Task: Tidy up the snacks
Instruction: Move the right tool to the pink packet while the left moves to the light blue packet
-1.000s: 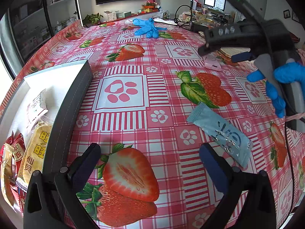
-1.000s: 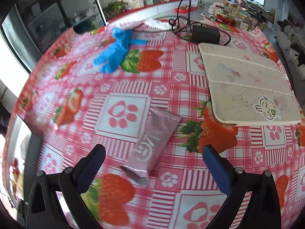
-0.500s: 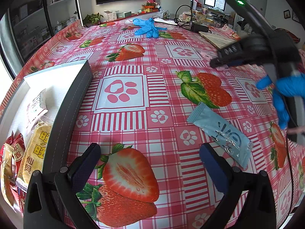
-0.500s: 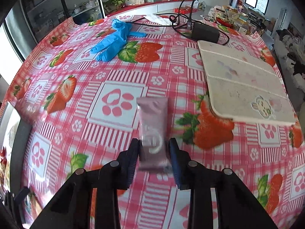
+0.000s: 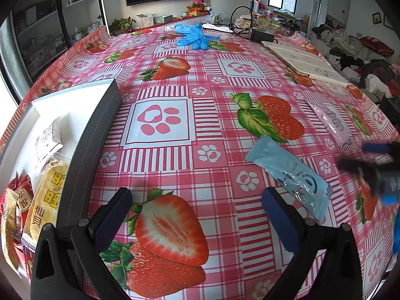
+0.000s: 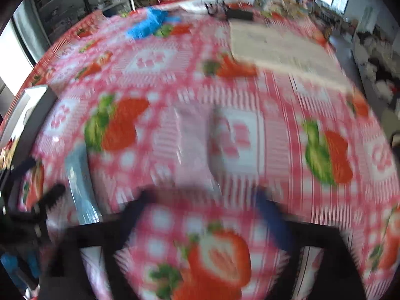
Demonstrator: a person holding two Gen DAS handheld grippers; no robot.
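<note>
A pink snack packet (image 5: 328,123) lies flat on the strawberry tablecloth at the right. A light blue packet (image 5: 290,175) lies nearer, just beyond my left gripper's right finger. My left gripper (image 5: 197,218) is open and empty, low over the cloth. The white storage box (image 5: 97,125) at the left holds several yellow and red snack packets (image 5: 47,197). The right wrist view is blurred by motion: my right gripper (image 6: 207,212) is open, with the pink packet (image 6: 193,145) lying on the cloth just beyond its fingers and the blue packet (image 6: 80,185) at the left.
Blue gloves (image 5: 193,37) lie at the far middle of the table. A white folded board (image 5: 305,61) lies at the far right, with a black adapter and cable (image 5: 260,35) behind it. The right gripper shows blurred at the right edge of the left wrist view (image 5: 372,170).
The right gripper, shut on the pink packet half a second ago, has opened and pulled back. The pink packet now lies on the cloth near the blue one. The left gripper has not moved.
</note>
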